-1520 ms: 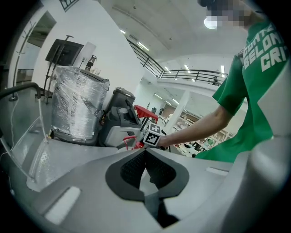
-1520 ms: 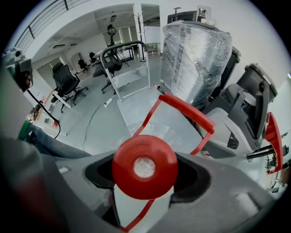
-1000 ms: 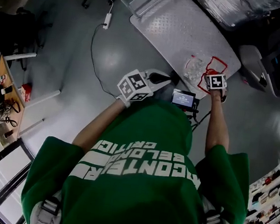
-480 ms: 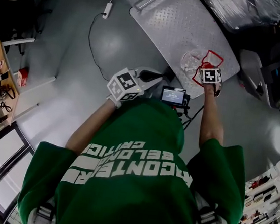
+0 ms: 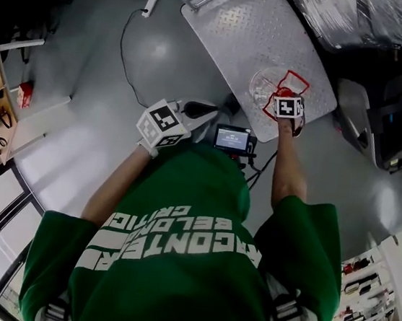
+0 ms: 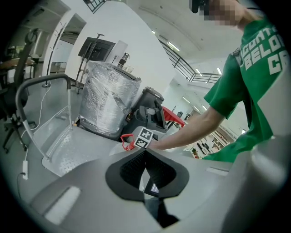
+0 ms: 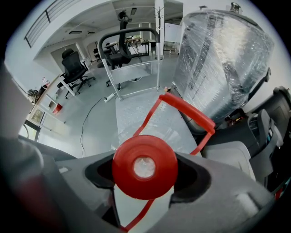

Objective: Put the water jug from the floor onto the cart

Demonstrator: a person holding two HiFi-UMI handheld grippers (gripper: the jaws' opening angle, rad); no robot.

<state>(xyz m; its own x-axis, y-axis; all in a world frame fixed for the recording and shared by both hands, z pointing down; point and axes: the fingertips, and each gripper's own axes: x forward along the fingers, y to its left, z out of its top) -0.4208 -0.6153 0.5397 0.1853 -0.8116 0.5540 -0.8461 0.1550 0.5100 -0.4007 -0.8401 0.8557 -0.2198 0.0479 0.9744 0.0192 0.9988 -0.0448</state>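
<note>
1. Water jug (image 5: 267, 86) is off the floor: the right gripper (image 5: 285, 107) holds it over the near corner of the cart (image 5: 239, 30), above the deck's patterned metal.
2. The right gripper view shows those jaws clamped on the jug's neck just under the red cap (image 7: 144, 167), 1 jaw on each side.
3. The left gripper (image 5: 203, 110) hangs close to the person's body, well apart from the jug, its jaws together with nothing between them.
4. Judged from this, the lift and carry are done. What is left is setting the jug down and letting go; whether its base already touches the deck cannot be told.
5. The jug is clear plastic, round-bodied and upright, with a thin red carrying handle (image 7: 191, 113) rising from the neck beyond the cap.
</note>
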